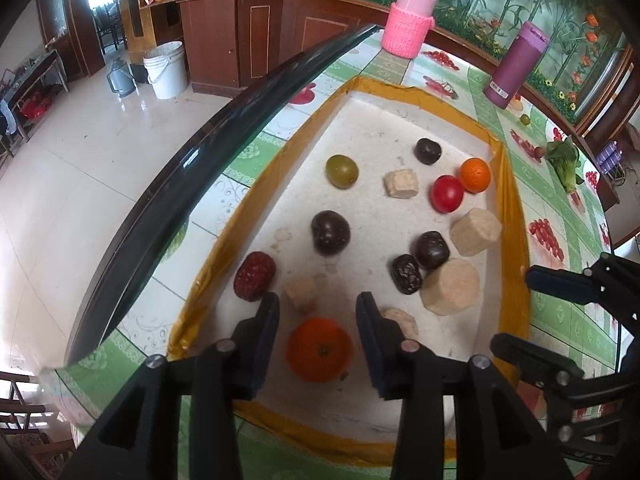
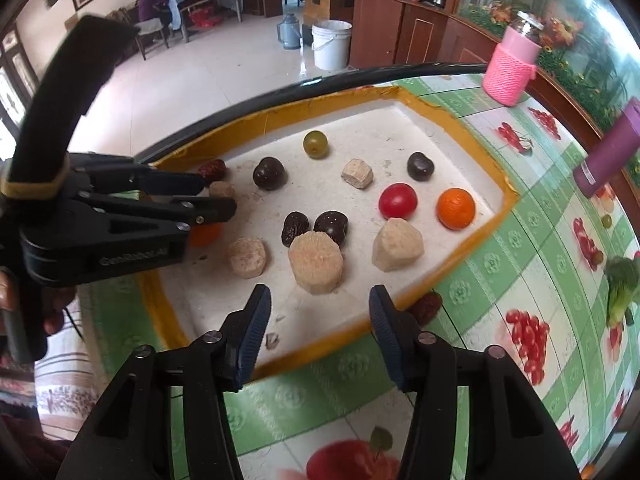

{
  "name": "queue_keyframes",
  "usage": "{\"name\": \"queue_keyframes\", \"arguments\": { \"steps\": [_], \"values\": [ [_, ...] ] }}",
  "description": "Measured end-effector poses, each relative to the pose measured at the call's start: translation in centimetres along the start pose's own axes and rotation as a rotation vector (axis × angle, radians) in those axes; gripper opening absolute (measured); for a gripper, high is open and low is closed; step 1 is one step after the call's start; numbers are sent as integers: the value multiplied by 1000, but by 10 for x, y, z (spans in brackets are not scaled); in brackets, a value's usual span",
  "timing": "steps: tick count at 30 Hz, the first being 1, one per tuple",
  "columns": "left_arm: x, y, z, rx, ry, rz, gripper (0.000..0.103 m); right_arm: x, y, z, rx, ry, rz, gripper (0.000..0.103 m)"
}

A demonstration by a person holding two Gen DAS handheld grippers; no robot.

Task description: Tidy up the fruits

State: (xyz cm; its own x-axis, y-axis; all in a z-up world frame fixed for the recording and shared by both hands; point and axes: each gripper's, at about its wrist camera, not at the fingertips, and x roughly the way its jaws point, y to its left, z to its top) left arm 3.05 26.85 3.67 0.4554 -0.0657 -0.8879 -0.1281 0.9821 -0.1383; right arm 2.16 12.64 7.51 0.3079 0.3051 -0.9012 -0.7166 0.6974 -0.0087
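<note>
tray (image 1: 514,216) is shallow, white floor, yellow-taped rim, sitting on a fruit-print tablecloth (image 2: 500,264); its far long side runs close to the table's dark edge (image 1: 208,148), with open floor beyond. most free floor inside the tray is the far end and the near strip under the right gripper. left gripper (image 1: 318,306) is released, jaws apart, straddling an orange (image 1: 320,350) that sits on the tray floor by the near rim; pads not touching it. right gripper (image 2: 316,294) is also released, nothing between the jaws, hovering over the near rim. a red date (image 2: 430,306) lies outside the tray on the cloth, touching the rim beside the right finger. in the tray: second orange (image 1: 475,175) and red tomato (image 1: 447,193) near the right rim, just beside each other; green fruit (image 1: 341,171) on its own; dark round fruits (image 1: 330,232) spread mid-tray, two of them touching; another red date (image 1: 254,276) by the left rim; several beige chunks (image 1: 450,286) mixed in, the largest touching the dark pair. off-tray: pink knit-sleeved jar (image 1: 408,28) and purple bottle (image 1: 516,64) at the far table end, a leafy green vegetable (image 1: 564,160) to the right, all well apart from the tray.
</note>
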Motion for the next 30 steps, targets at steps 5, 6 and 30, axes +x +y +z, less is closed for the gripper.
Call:
{"name": "queue_keyframes", "arguments": {
  "steps": [5,6,30],
  "values": [
    [-22,-15,-11,1,-69,-14,60,-32,0,-13,67,-30,-31,69],
    [-28,-18,-14,-3,-86,-19,62,-38,-2,-17,87,-32,-33,69],
    [-121,-27,-118,-36,-428,113,98,-107,56,-116,337,-393,-324,103]
  ]
}}
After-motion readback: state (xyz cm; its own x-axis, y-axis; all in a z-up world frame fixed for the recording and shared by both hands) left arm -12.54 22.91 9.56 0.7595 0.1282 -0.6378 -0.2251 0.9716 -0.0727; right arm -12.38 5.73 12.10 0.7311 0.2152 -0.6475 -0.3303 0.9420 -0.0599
